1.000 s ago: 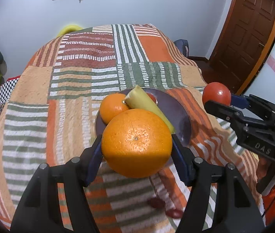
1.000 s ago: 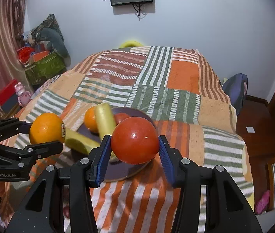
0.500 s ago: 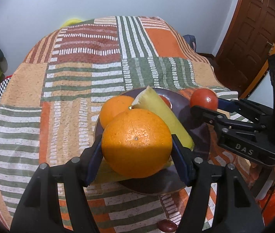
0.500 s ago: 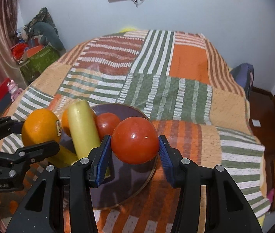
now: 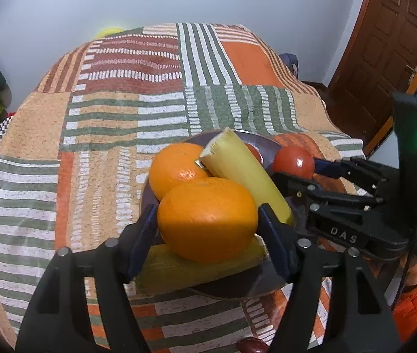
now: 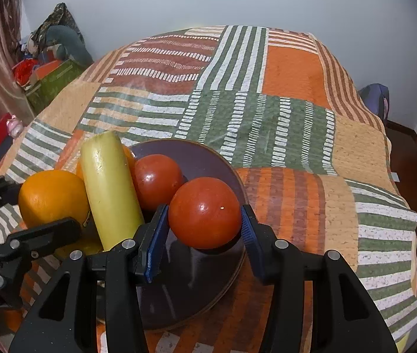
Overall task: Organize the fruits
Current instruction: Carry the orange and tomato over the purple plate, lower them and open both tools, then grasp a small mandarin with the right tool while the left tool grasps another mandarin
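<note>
1. Fruits are gathering on a dark plate (image 6: 208, 158) that is sitting on a bed covered by a patchwork blanket (image 6: 267, 111) of orange, green and white stripes.
2. We are seeing the left hand-held gripper (image 5: 207, 220) with a large orange (image 5: 208, 217) between its blue pads; its jaws have just been opening, and the left pad is standing slightly off the peel, so the fruit is looking released rather than squeezed.
3. That orange is resting on a yellow banana (image 5: 184, 261) lying along the near edge of the plate, and it is touching a second orange (image 5: 176, 167) behind it.
4. Another banana (image 6: 108, 188) is leaning across the pile, its cut end pointing up and away from us.
5. The right hand-held gripper (image 6: 205, 223) is clenching a red tomato (image 6: 205, 211) between both pads, over the right part of the plate; whether it is touching the plate we cannot tell.
6. A second tomato (image 6: 155, 179) is lying on the plate just beside the gripped one, against the leaning banana.
7. A small dark red thing (image 5: 251, 345), too cropped to identify, is lying on the blanket in front of the plate.
</note>
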A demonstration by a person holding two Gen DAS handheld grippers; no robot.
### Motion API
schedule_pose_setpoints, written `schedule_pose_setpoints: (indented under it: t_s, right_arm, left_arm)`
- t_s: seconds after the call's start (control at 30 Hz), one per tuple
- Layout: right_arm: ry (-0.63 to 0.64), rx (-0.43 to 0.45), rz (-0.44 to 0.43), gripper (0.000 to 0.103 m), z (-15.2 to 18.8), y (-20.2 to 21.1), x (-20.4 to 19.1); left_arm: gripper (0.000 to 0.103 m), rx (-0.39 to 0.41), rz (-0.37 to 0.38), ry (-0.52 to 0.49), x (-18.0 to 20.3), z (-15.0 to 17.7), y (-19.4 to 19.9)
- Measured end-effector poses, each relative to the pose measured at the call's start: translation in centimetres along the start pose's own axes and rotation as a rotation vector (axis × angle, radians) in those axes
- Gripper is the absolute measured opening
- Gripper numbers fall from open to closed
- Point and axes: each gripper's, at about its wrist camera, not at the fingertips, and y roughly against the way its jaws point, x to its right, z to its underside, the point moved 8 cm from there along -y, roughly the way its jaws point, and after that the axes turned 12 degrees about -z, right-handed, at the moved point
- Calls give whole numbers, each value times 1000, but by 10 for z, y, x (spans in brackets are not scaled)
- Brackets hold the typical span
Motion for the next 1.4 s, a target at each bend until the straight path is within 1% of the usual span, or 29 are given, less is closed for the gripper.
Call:
schedule_pose_setpoints:
  t_s: [0.1,0.27,0.37,0.43,0.5,0.67,0.8,0.93,1.1,1.23,1.4]
  right_arm:
    - [6,-13,-1,45,1,-3,-1]
    - [19,-33,14,46,4,-2,-4]
    - [34,-36,30,46,7,1,-7]
    - [52,-21,59,53,7,7,-9]
    - [69,1,76,67,5,15,-11]
    - [85,24,81,68,5,33,-22]
    - [77,53,61,68,10,52,-36]
    - [62,82,24,68,21,69,-56]
    - [89,105,16,68,38,89,-84]
    - [103,116,-3,68,53,101,-108]
    - [112,102,-29,68,78,105,-135]
  left_arm:
    - [75,21,-3,3,-2,-3,7]
    - [76,40,-13,-3,-4,-3,17]
    - [76,48,-7,-1,-5,0,28]
    - [78,53,-7,-6,-5,2,35]
    - [78,60,-13,-11,-6,4,43]
    - [79,83,-25,-17,-13,9,66]
    - [80,96,-29,-10,-22,16,87]
    - [81,94,-28,-6,-29,31,107]
    - [81,89,-40,-8,-39,57,129]
    - [81,79,-48,-19,-43,84,145]
    - [81,73,-55,-41,-44,119,164]
